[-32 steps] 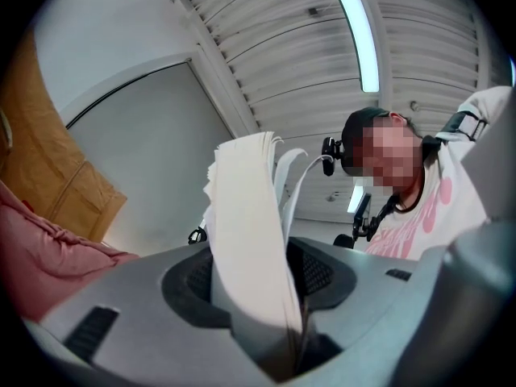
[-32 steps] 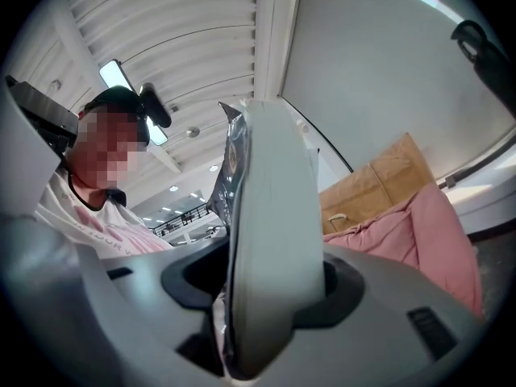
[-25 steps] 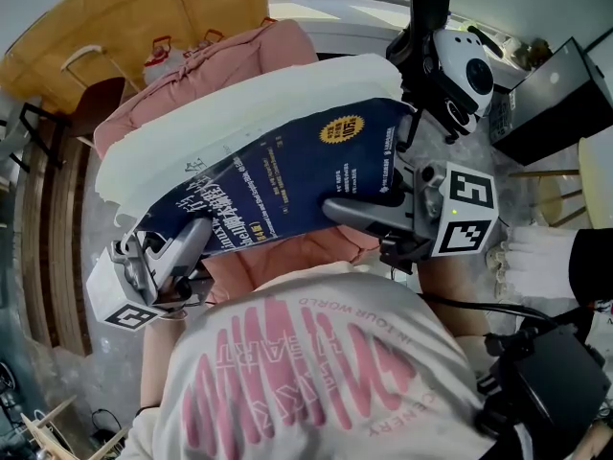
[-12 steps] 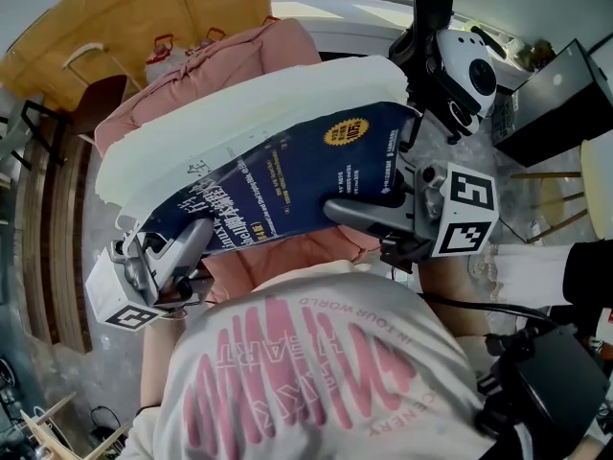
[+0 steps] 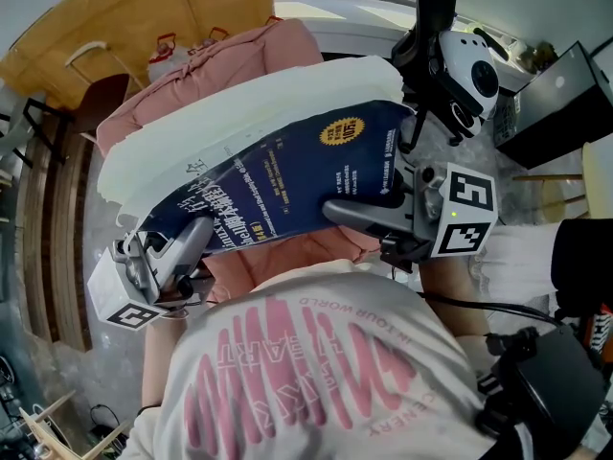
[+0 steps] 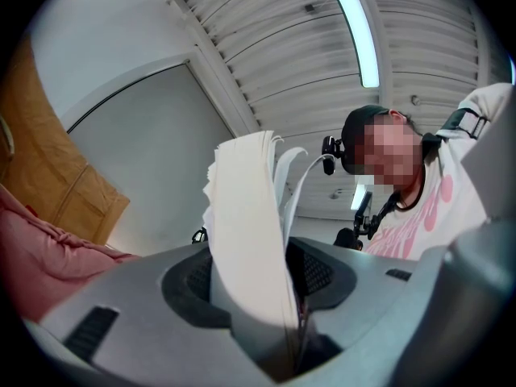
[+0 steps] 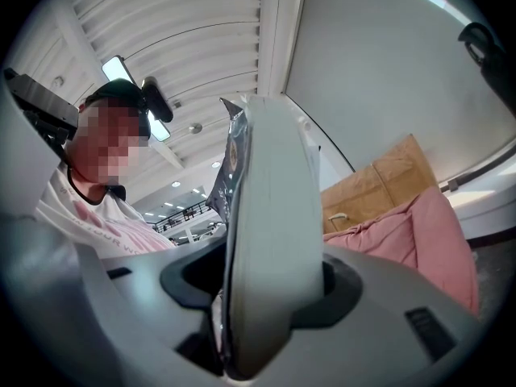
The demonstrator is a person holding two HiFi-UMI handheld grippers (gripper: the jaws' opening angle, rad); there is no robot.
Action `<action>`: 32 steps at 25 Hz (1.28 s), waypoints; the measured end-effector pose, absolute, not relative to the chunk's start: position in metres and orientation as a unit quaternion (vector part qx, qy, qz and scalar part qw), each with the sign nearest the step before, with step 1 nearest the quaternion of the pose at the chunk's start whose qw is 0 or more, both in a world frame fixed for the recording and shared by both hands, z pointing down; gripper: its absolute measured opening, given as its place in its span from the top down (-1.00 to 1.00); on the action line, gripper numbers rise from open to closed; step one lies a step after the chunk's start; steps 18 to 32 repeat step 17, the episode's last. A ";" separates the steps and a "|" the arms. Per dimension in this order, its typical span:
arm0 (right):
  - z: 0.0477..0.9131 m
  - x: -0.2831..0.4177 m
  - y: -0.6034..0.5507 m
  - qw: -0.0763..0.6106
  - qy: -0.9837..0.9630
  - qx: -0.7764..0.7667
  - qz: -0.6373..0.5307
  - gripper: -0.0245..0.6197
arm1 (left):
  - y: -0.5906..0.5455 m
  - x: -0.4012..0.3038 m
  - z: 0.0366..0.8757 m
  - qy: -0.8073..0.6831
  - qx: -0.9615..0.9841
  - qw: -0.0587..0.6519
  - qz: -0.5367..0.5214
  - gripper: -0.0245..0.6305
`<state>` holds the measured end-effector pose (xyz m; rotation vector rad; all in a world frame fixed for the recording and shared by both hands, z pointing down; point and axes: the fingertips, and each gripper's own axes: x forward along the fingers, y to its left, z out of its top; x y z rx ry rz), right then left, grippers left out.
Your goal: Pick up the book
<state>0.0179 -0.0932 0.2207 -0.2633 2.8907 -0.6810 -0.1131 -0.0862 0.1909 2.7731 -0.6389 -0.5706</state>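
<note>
Thick navy-covered paperback book [image 5: 287, 185] held up above the pink padded cushion [image 5: 220, 60]; left gripper [image 5: 196, 236] and right gripper [image 5: 340, 211] each clamped part-open on opposite page edges; no shift since a second ago; pick-up looks complete.

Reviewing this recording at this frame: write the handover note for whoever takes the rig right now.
Left claw: shut on the lower left end of the book, with the page block between its jaws.
Right claw: shut on the book's right edge.
Book: dark blue cover up, held between both claws, apparently lifted clear of the pink cushion.
Done: the book is picked up.
Left: nothing of the pickup itself. Keep both grips firm, as the thick book would probably sag if one opened.
</note>
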 end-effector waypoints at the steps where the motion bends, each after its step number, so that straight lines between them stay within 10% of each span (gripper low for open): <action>1: 0.221 0.018 -0.093 0.079 0.967 -0.088 -0.228 0.22 | -0.086 -0.113 0.191 -0.219 0.948 0.120 -0.195 0.28; 32: 0.221 0.017 -0.090 0.073 0.967 -0.089 -0.227 0.22 | -0.087 -0.113 0.191 -0.213 0.950 0.123 -0.193 0.28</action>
